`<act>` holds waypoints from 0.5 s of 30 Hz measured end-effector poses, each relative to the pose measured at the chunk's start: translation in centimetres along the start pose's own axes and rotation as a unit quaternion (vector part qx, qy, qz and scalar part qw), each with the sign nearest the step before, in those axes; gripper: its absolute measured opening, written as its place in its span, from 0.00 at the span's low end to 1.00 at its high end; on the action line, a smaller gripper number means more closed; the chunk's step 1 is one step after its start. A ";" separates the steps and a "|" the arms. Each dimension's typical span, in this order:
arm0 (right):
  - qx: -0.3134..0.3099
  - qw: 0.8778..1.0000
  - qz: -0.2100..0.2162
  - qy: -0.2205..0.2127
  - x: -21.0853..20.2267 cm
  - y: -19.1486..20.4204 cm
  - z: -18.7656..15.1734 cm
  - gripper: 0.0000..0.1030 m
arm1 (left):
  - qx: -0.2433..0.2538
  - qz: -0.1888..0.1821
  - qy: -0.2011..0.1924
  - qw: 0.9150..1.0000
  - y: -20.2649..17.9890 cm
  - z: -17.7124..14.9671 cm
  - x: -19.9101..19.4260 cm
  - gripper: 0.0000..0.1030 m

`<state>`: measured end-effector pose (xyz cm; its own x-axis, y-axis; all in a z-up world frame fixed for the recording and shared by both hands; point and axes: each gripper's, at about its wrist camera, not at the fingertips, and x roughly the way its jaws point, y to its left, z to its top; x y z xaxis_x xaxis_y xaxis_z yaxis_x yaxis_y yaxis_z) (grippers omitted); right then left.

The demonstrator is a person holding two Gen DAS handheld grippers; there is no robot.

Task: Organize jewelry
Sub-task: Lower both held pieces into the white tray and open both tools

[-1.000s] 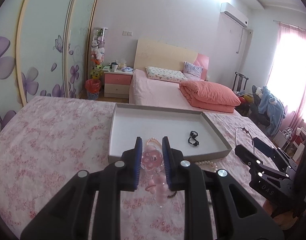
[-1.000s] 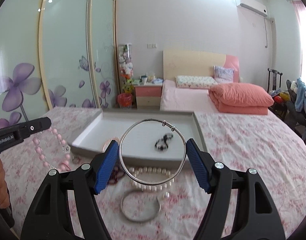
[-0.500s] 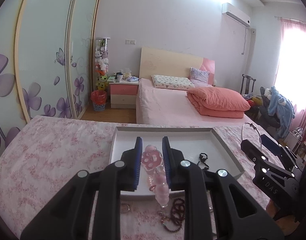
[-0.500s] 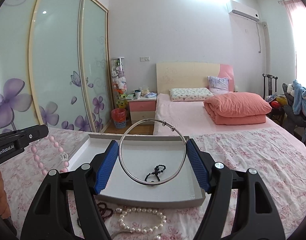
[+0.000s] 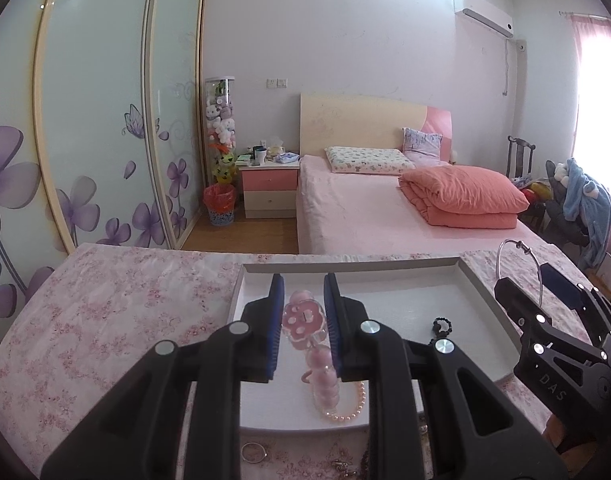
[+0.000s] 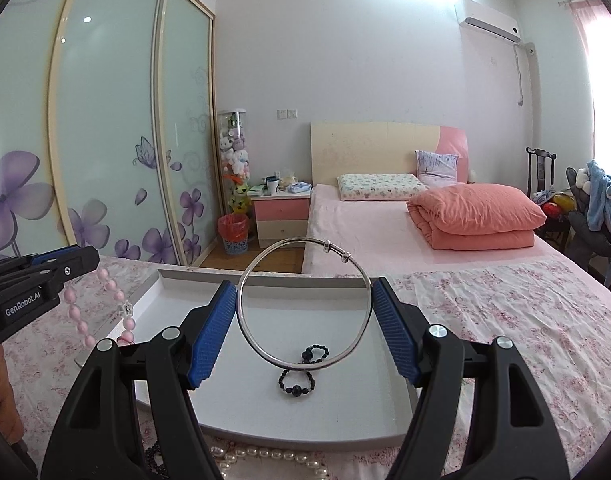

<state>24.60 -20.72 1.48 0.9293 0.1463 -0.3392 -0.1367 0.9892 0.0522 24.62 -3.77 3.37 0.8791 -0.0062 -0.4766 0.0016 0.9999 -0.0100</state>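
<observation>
Left claw [image 5: 303, 320] pinching pink bead bracelet [image 5: 305, 322], right claw [image 6: 305, 316] clamping silver bangle [image 6: 305, 304], both above tray [image 6: 385, 392].

"GenRobot.AI" on the left claw [image 6: 75, 266] body, "DAS" on the right claw [image 5: 539, 286] body

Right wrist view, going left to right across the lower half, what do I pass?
left gripper → pink bead bracelet → silver bangle in the right gripper → flowered cloth
</observation>
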 end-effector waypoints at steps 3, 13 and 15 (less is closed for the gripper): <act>-0.001 1.000 0.001 0.007 1.0 0.1 -0.1 0.68 | 0.003 0.004 0.006 1.000 -0.3 -0.1 1.1 0.20; 0.008 0.998 0.020 0.051 4.2 0.3 -0.6 0.68 | 0.008 -0.004 0.031 0.999 -0.8 -0.6 4.5 0.20; 0.013 0.998 0.021 0.058 4.5 0.1 -0.8 0.72 | 0.000 -0.007 0.037 0.999 -0.7 -0.7 5.1 0.20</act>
<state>28.52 -19.91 -0.83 0.8763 0.1890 -0.4432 -0.1645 0.9819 0.0936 28.77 -4.51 0.33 0.8418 -0.0206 -0.5394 0.0139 0.9998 -0.0165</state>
